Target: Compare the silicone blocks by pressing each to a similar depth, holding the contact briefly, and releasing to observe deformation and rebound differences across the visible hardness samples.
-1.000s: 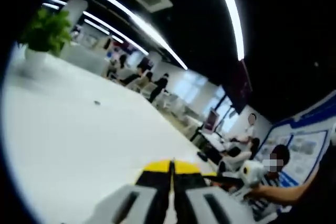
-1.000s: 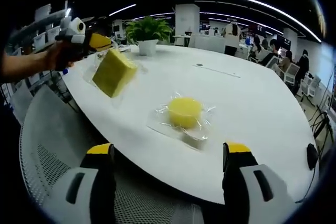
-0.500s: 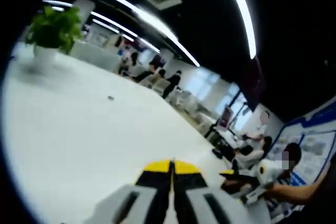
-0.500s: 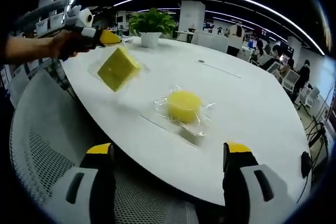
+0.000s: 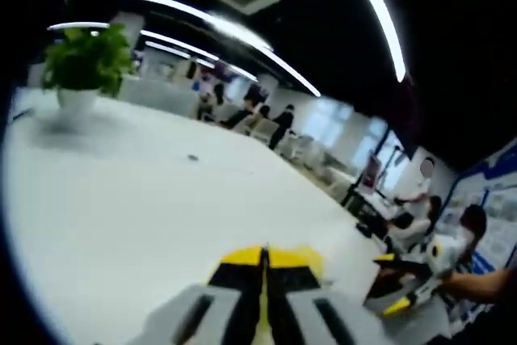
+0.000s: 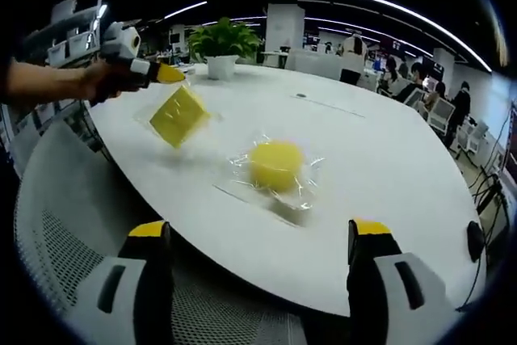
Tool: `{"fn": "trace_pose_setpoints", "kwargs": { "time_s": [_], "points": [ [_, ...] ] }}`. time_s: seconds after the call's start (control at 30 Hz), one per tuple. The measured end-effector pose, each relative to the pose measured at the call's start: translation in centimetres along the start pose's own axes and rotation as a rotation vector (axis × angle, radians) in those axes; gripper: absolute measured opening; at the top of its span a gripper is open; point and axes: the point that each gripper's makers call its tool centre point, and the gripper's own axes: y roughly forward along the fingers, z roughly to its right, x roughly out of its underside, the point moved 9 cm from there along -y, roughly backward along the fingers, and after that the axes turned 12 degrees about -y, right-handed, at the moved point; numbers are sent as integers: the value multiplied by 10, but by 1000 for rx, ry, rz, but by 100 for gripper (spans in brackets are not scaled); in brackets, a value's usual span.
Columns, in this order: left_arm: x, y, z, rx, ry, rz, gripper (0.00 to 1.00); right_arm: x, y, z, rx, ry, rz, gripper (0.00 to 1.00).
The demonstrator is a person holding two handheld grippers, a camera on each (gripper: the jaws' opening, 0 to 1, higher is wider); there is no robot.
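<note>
Yellow silicone, 2 samples, both in clear film. Square block [image 6: 178, 115] hangs off the left gripper [image 6: 166, 73], jaws pinched on the film at its top corner, block tilted and apparently clear of the white table [image 6: 388, 167]. Left gripper view agrees: jaws together, a sliver of yellow [image 5: 311, 259] just past the tips.

Round block [image 6: 275, 165] lies on the table in its crinkled wrap [image 6: 242, 175], near the front edge, well apart from the square one. Right gripper [image 6: 258, 236] hovers over a mesh chair [image 6: 56, 240] short of the table, jaws wide apart, nothing between them.

Handling, my read:
- Both look light and soft; the square one dangles from a film pinch alone.
- Film is probably slippery, so a pinch on film could slide or tear. Better to set the block flat before pressing.
- Round block: press down on the top centre, not the rim, or it may skate on the wrap.
- Hardness difference can't be told yet.

Potted plant [image 6: 221, 44] sits at the far end, out of the way.
</note>
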Motion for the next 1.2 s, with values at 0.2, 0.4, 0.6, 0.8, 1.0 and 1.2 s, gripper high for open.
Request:
{"fn": "trace_pose_setpoints", "kwargs": {
  "time_s": [0.2,0.4,0.6,0.8,1.0,1.2],
  "points": [
    [-3,6,-14,-45,6,-2,0,2,2,-1,-1,-15,-18,84],
    [-4,13,-29,-107,39,-13,0,4,3,-2,1,-34,-32,85],
    [0,20,-45,-171,50,-11,0,4,3,-2,-2,-46,-39,84],
    [4,27,-54,-215,88,-20,0,5,4,-1,-1,-40,-48,85],
    [9,31,-64,-270,113,-25,0,7,5,-2,-8,-41,-65,86],
    [13,30,-72,-307,133,-33,0,7,5,-2,-9,-44,-70,87]
  ]
}}
